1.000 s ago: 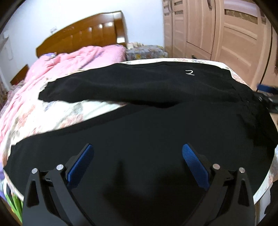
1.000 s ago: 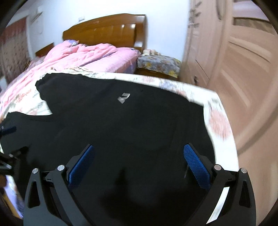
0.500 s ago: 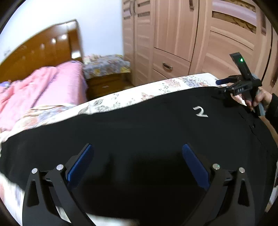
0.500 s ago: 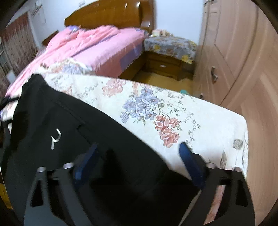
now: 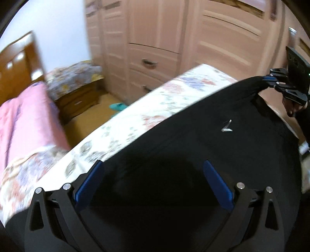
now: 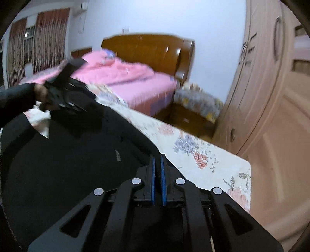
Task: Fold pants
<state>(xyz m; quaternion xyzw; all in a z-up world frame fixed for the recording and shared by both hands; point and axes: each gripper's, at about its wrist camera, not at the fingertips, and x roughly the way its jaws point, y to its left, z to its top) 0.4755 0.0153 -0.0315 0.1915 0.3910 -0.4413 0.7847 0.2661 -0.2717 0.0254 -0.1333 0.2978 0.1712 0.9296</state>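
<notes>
Black pants (image 5: 193, 155) lie spread over a floral bedsheet (image 5: 155, 108), reaching toward its far edge by the wardrobe (image 5: 193, 38). The right gripper (image 6: 158, 168) is clamped on the pants' edge, apparently lifting it slightly. The left gripper (image 5: 153, 180) hovers above the fabric, jaws spread wide.

Left gripper (image 5: 153, 184) fingers spread wide; right gripper (image 6: 158, 174) fingers pinched together.

- A wooden headboard (image 6: 149, 52) is standing against the pale wall (image 6: 155, 17) at twelve o'clock.
- Pink bedding (image 6: 127, 77) is lying below it.
- A light wooden wardrobe (image 5: 174, 38) is filling two o'clock.
- Patterned curtains (image 6: 50, 36) are hanging at ten o'clock.
- A bedside cabinet (image 5: 77, 98) is sitting on the wooden floor (image 5: 87, 124).
</notes>
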